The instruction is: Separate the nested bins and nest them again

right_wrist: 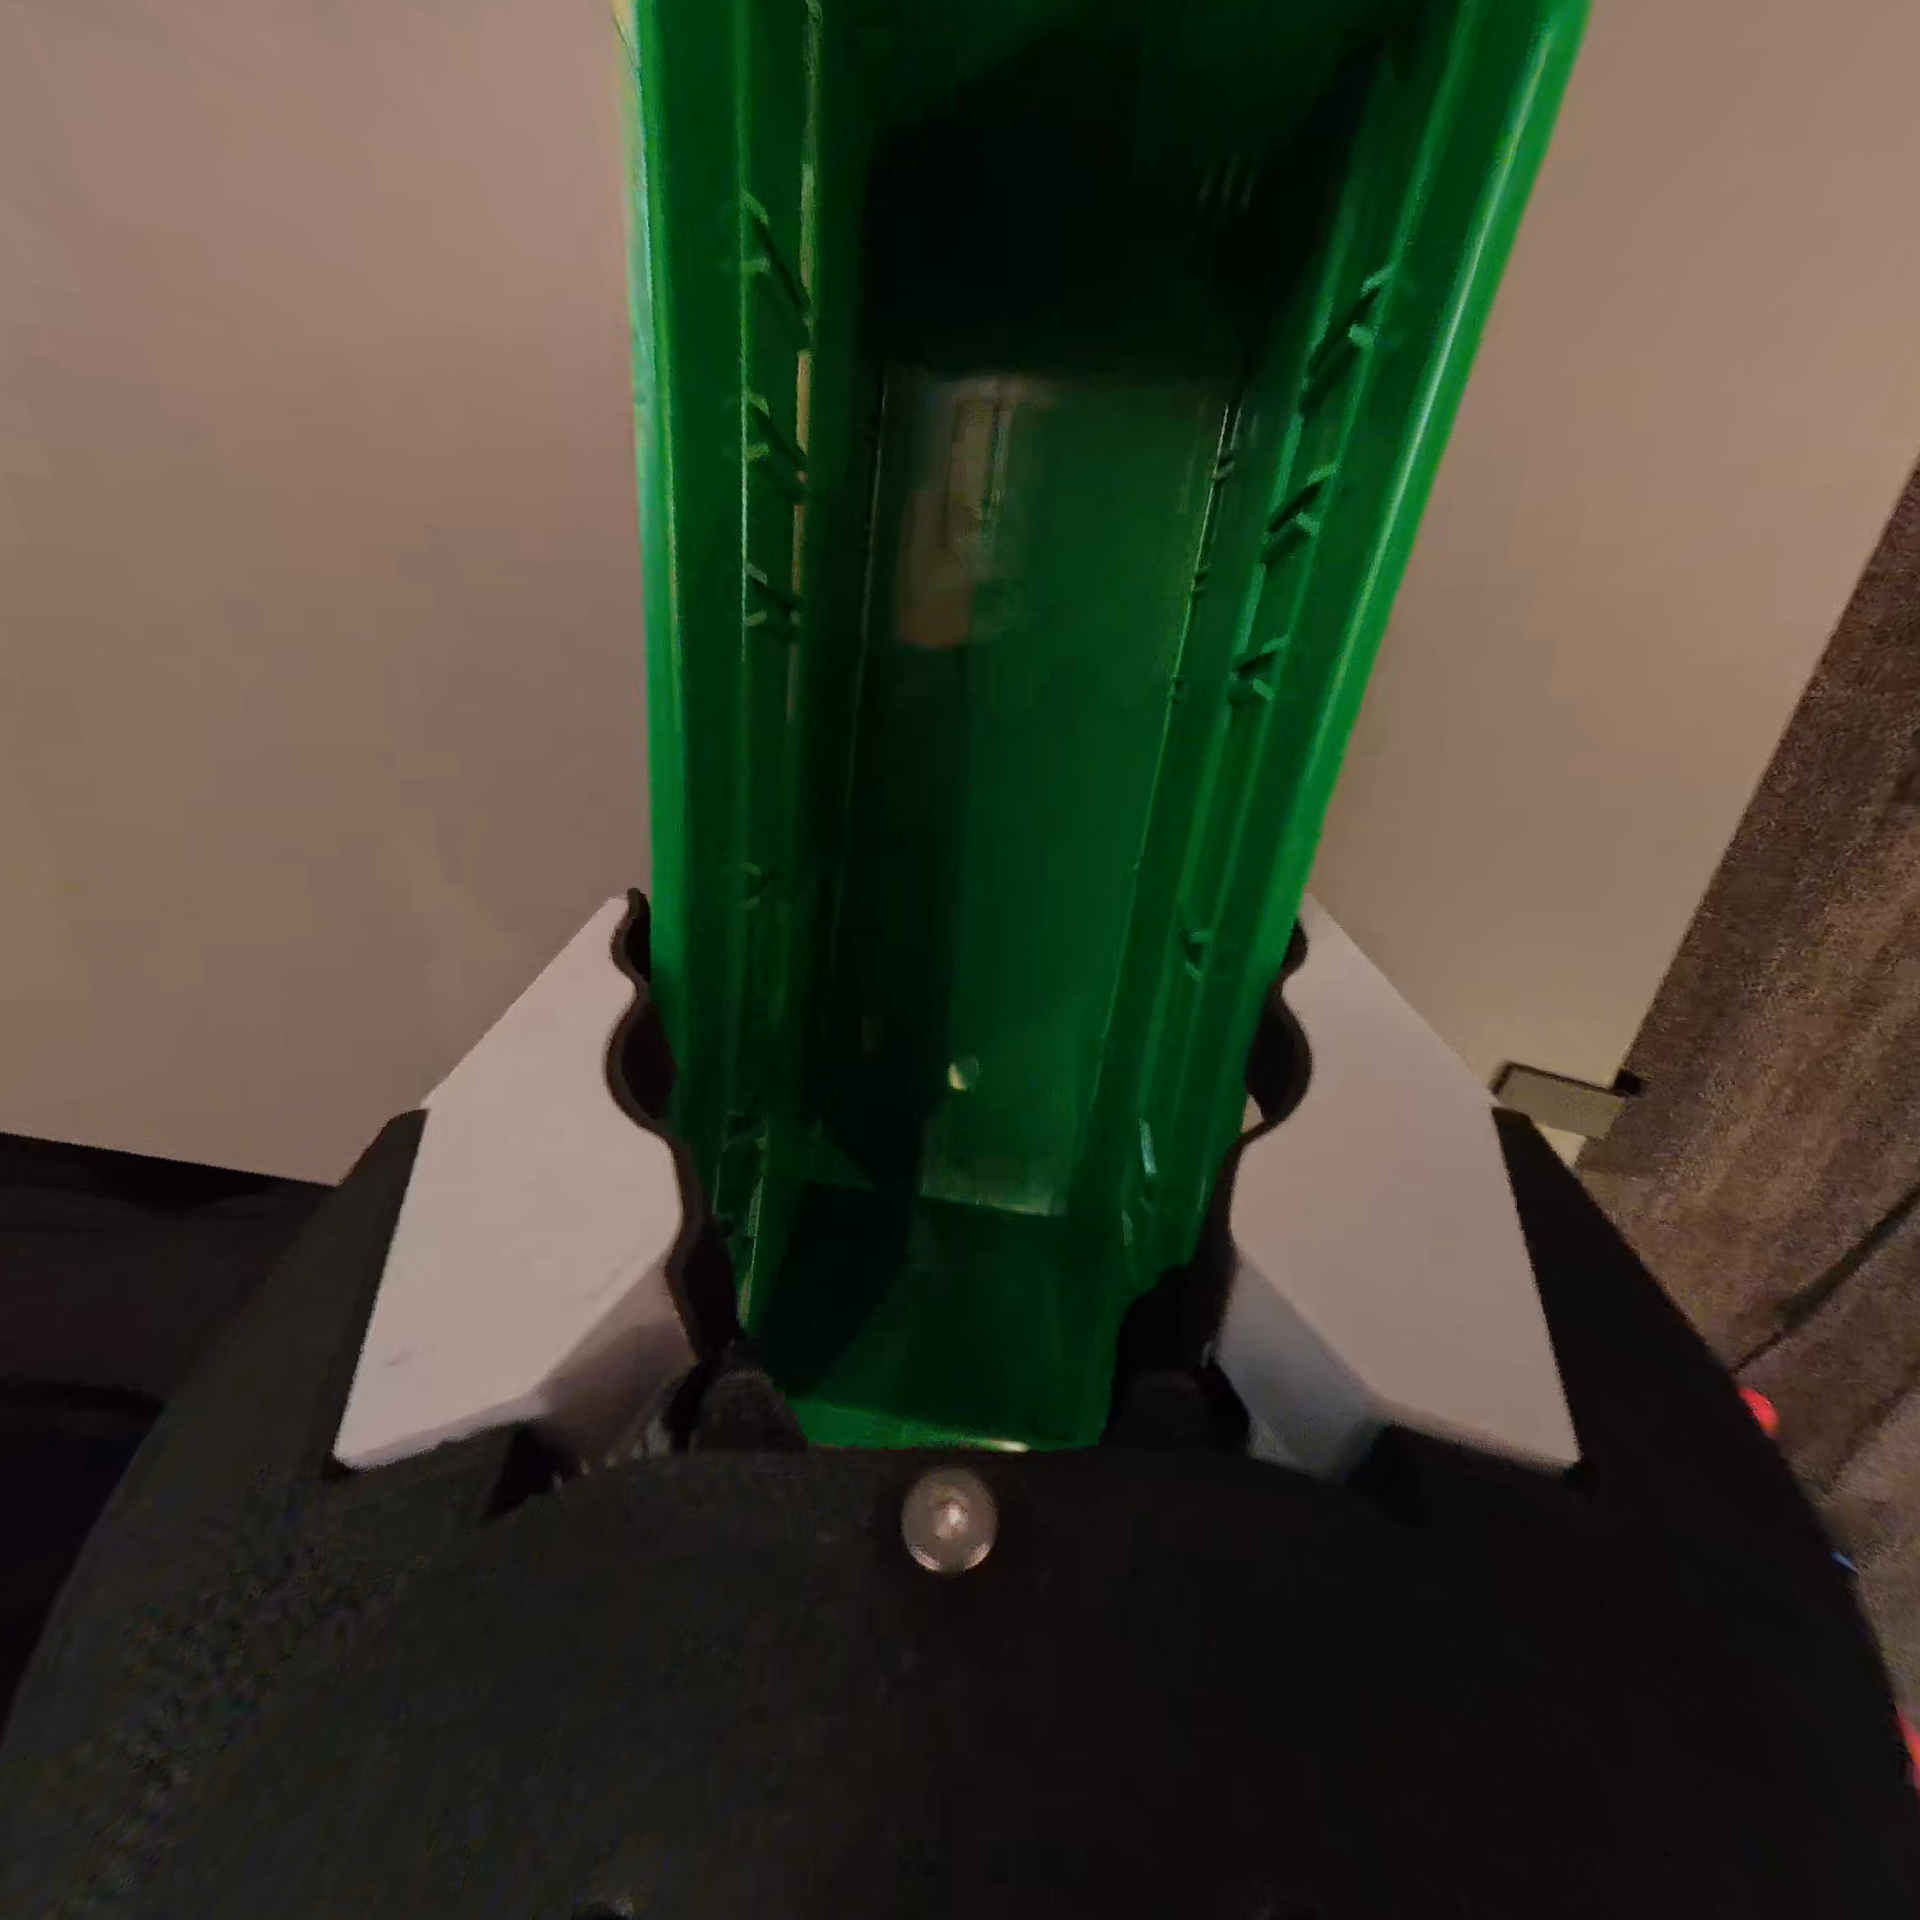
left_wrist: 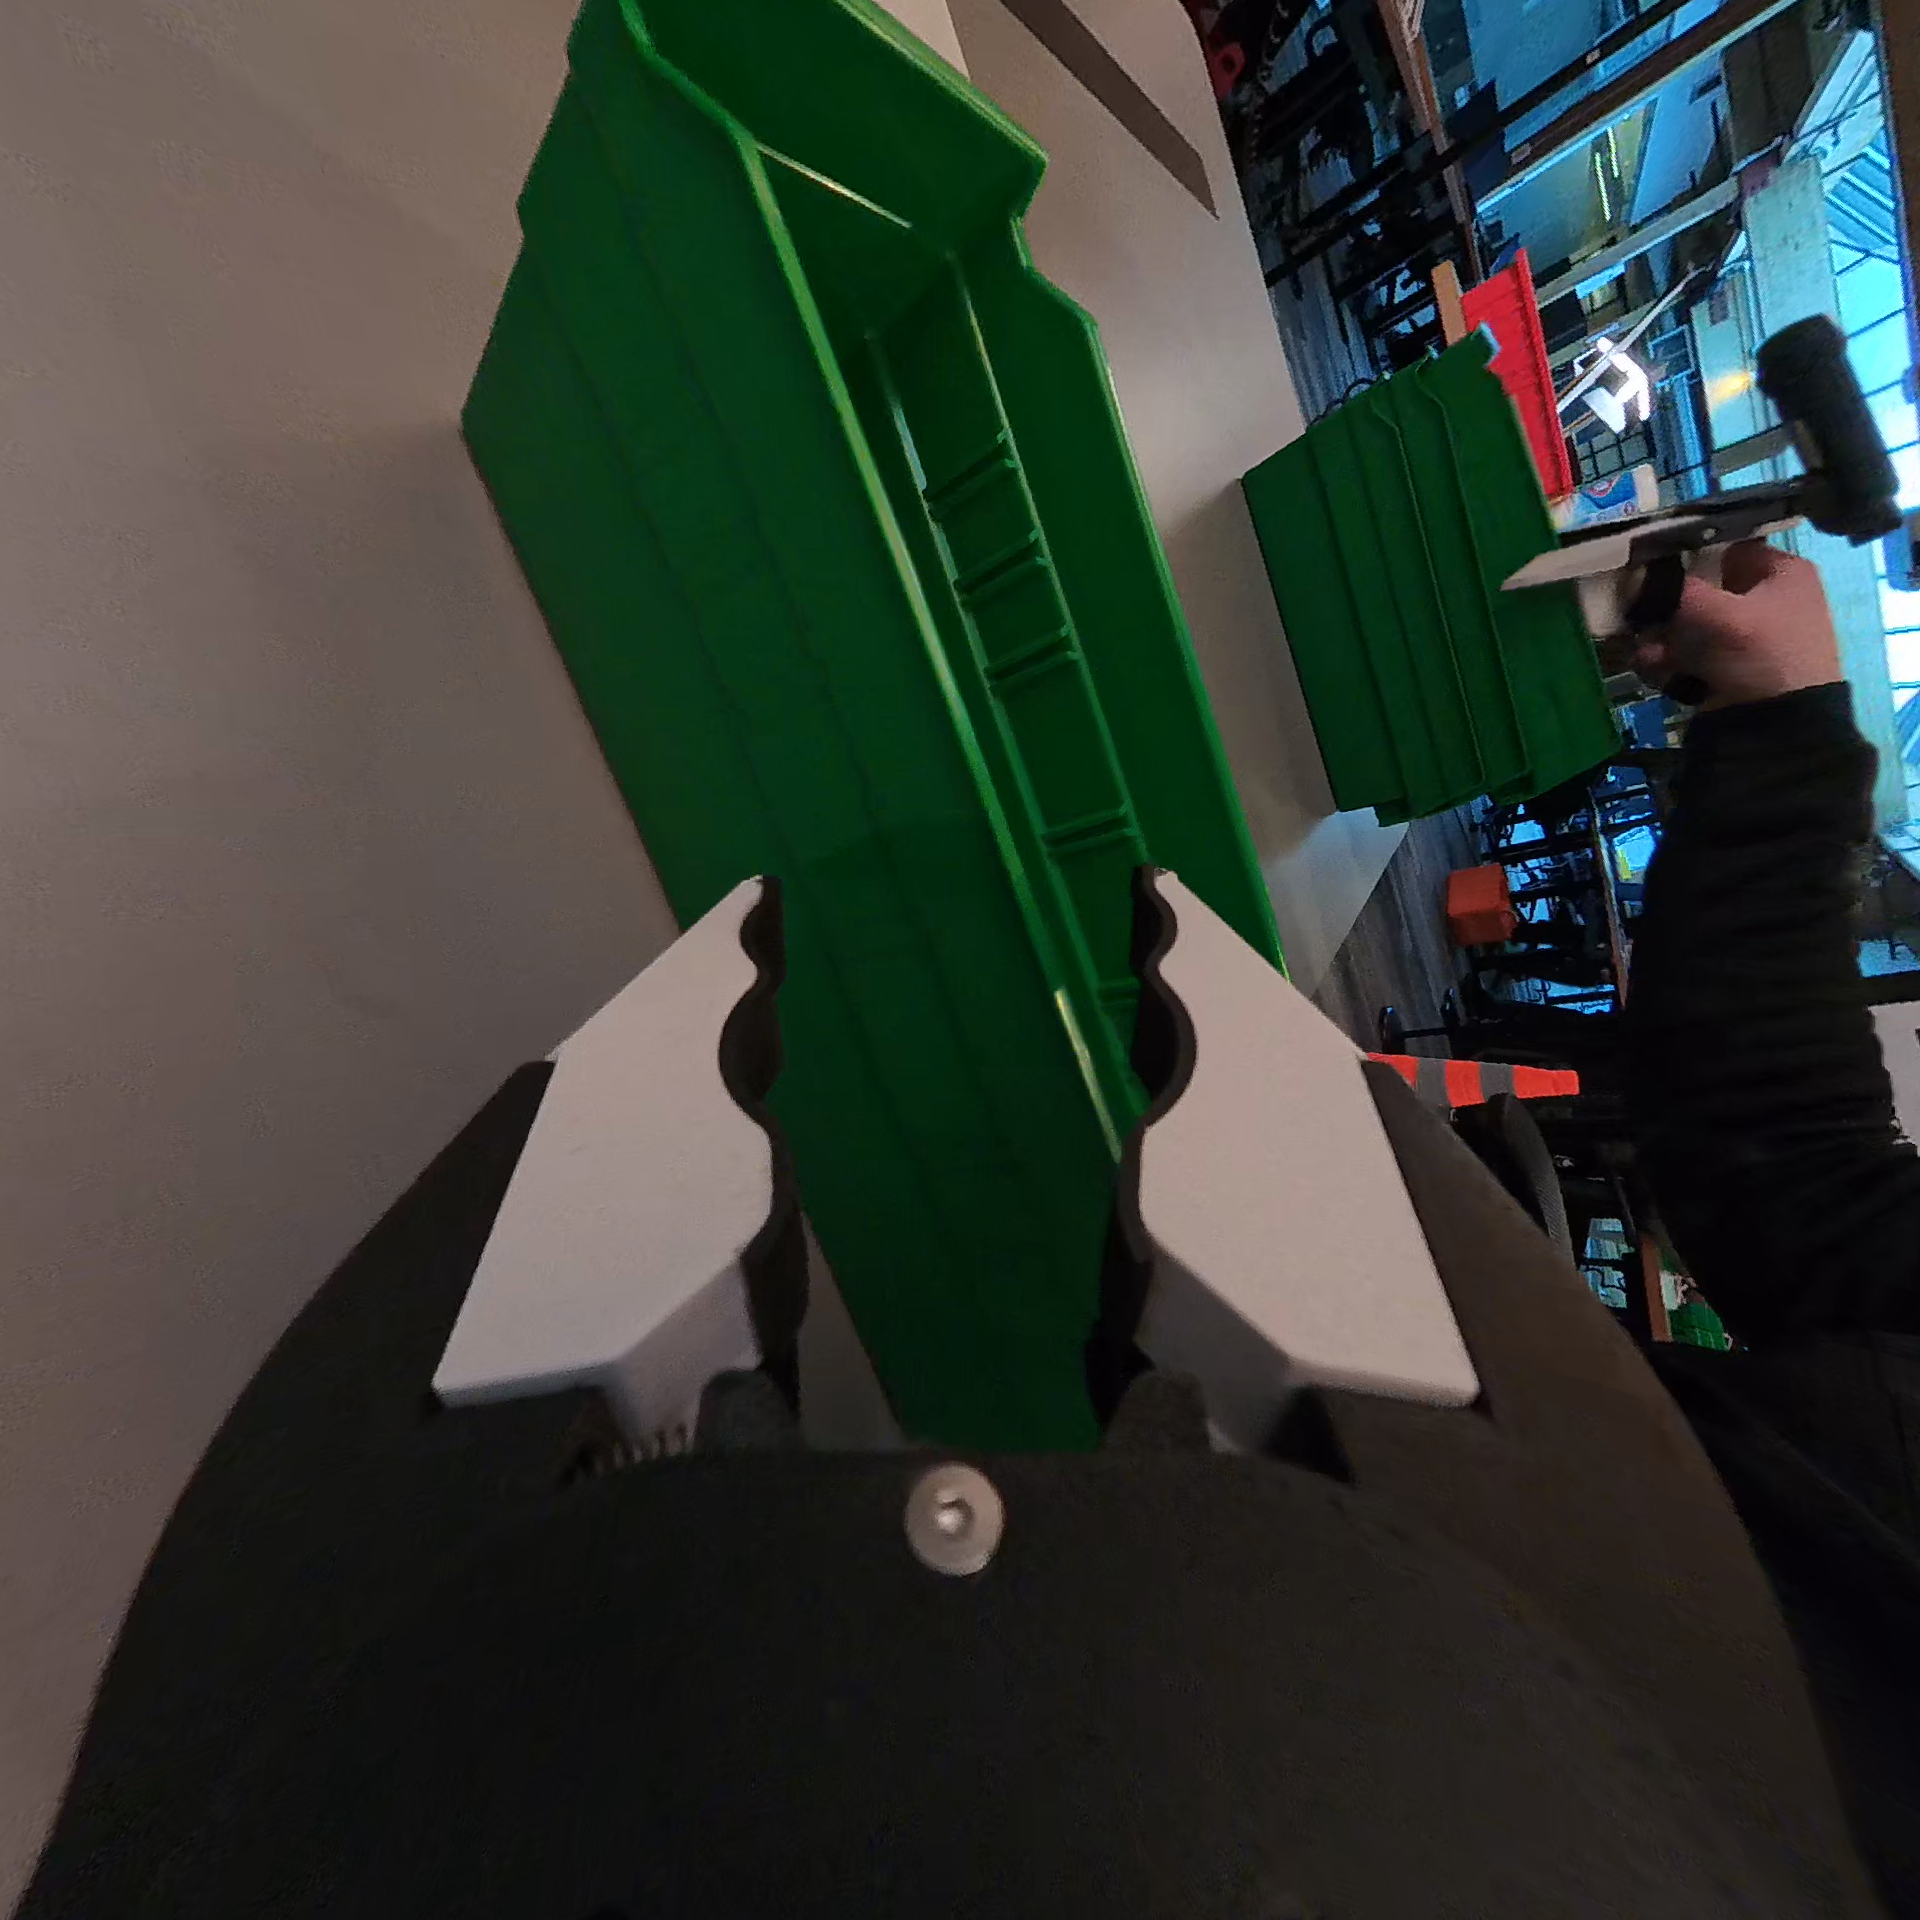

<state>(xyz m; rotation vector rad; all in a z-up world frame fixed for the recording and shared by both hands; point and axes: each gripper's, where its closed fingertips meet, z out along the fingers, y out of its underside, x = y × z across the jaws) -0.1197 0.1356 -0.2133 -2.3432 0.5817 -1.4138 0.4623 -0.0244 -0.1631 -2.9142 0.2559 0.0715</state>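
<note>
Your left gripper [left_wrist: 951, 1049] is clamped on one green bin [left_wrist: 831, 582], its long axis running straight away from the fingers. Your right gripper [right_wrist: 961, 1081] is clamped on a second green bin [right_wrist: 1039, 623], held well apart to the right, both above the pale table [left_wrist: 260, 520].

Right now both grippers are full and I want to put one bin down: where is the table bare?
Bare table lies wide open left of the green bin in the left gripper, plus a narrow strip between it and the nested green bins. It is crowded there: right gripper, hand, red bin.
</note>
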